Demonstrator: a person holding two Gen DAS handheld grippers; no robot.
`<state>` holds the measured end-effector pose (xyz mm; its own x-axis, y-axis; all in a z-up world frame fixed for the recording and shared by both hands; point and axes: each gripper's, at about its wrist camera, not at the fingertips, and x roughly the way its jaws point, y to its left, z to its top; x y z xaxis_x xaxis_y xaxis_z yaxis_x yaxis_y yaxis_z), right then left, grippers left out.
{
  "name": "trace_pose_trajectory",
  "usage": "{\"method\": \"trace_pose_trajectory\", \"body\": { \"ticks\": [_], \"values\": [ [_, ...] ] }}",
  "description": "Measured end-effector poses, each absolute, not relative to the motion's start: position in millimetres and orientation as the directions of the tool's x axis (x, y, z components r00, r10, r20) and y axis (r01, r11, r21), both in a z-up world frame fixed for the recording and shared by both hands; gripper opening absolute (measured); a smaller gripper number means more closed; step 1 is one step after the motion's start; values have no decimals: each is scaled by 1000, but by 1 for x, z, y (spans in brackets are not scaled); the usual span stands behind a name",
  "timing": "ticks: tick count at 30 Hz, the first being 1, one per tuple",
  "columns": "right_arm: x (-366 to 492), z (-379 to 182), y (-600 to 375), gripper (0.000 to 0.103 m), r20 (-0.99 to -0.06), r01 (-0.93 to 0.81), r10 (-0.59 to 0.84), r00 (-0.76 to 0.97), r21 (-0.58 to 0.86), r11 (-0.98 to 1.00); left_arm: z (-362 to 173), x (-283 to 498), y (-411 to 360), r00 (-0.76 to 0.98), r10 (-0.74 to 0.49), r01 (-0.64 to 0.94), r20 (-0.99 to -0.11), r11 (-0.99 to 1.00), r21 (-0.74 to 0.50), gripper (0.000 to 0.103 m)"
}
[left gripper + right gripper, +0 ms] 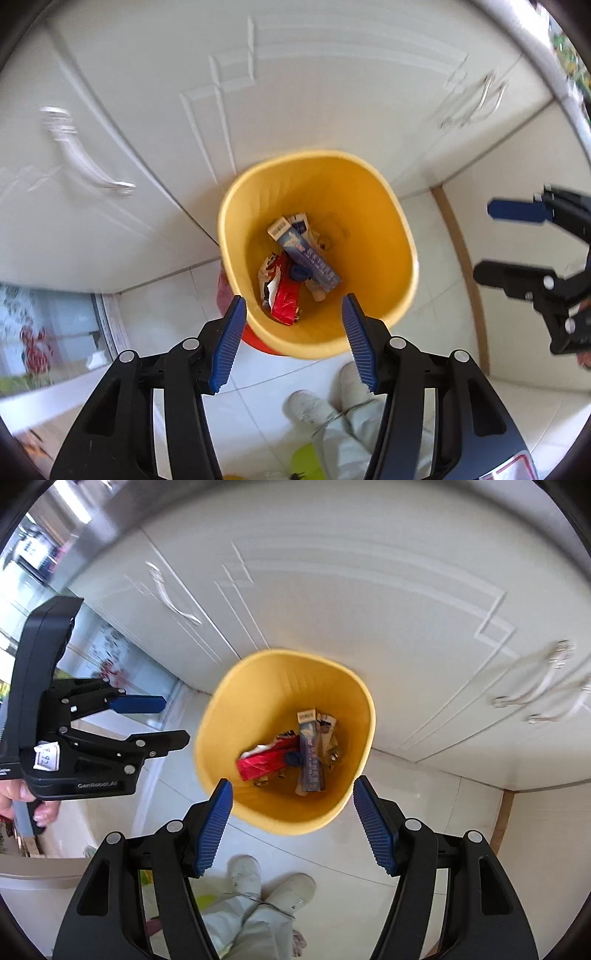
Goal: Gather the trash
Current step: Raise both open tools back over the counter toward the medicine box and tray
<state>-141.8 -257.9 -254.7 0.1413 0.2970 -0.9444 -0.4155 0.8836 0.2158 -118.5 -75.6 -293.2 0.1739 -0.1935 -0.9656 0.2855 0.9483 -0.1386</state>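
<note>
The left gripper [293,341] points steeply downward, its blue-padded fingers [229,343] spread apart with nothing between them. The right gripper [293,827] also aims steeply down beside it, fingers [375,827] parted wider and empty. A bare hand [22,801] grips the left gripper's handle. Below both, the person's pale trouser legs and white shoes [245,875] stand together.
</note>
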Motion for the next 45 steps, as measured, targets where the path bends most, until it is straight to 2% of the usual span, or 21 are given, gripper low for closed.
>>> {"method": "trace_pose_trajectory", "body": {
  "ticks": [11, 17, 23, 29, 32, 45],
  "values": [
    [-181, -119, -266, 68, -874, -433, 364, 321, 206, 877, -163, -162, -72, 392, -197, 122, -898, 979, -161, 58],
    [-159, -61, -262, 69, -811, -413, 395, 430, 212, 886, -116, -142, -63, 487, -186, 91, -853, 983, -162, 62],
    [-113, -26, -249, 69, -762, -408, 399, 511, 193, 892, -85, -95, -43, 544, -172, 62, -821, 984, -164, 64],
    [-49, -12, -233, 69, -739, -386, 387, 551, 186, 904, -69, -34, -19, 565, -165, 59, -808, 985, -160, 70],
    [-15, -11, -225, 69, -739, -376, 377, 559, 179, 909, -73, 1, -7, 560, -164, 58, -812, 986, -159, 70],
    [103, -40, -180, 69, -756, -382, 374, 537, 177, 907, -97, 120, 9, 508, -140, 57, -850, 990, -129, 73]
  ]
}}
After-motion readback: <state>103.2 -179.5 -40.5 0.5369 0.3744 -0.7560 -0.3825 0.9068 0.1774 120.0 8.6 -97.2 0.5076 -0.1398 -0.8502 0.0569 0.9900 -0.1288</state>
